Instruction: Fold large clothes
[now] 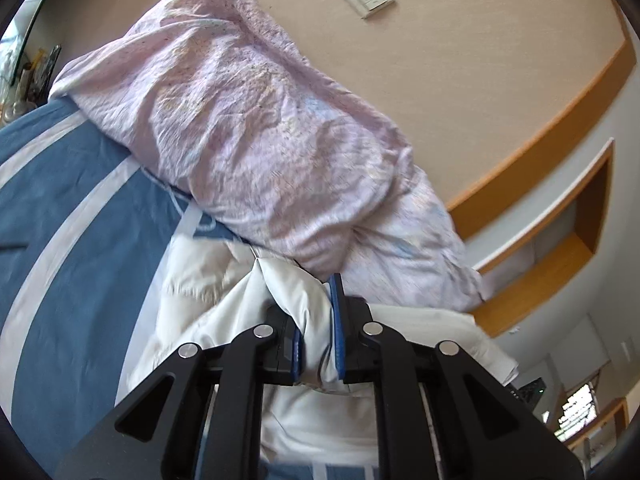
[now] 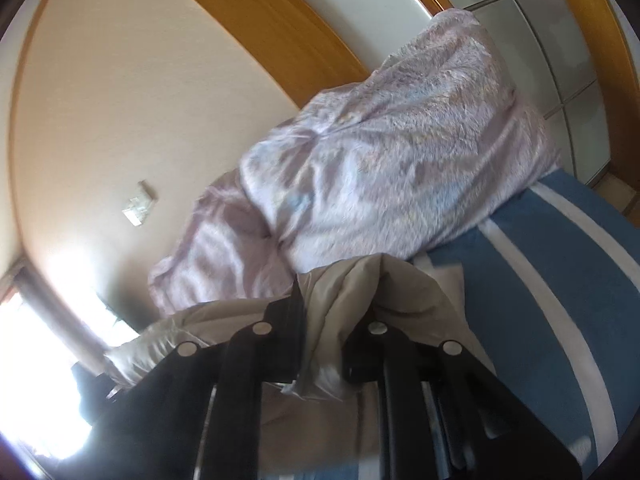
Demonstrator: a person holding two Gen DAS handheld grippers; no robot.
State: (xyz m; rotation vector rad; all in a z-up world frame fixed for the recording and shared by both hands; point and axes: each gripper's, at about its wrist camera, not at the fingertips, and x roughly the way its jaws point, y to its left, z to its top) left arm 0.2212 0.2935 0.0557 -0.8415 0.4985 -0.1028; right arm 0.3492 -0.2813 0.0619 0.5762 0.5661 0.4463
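Observation:
A large pale grey-white padded garment [image 1: 224,304] lies bunched on the blue and white striped bed cover [image 1: 76,216]. My left gripper [image 1: 318,344] is shut on a fold of this garment, which bulges between its blue pads. In the right wrist view my right gripper [image 2: 326,340] is shut on another fold of the same garment [image 2: 352,292], lifted just above the striped cover [image 2: 532,292]. The fabric hides the right fingertips.
A crumpled pink quilt [image 1: 260,128] is heaped at the head of the bed, just beyond both grippers, and also shows in the right wrist view [image 2: 392,168]. Behind it are a beige wall [image 1: 460,92], a wood-trimmed niche [image 1: 568,228] and wardrobe doors [image 2: 560,52].

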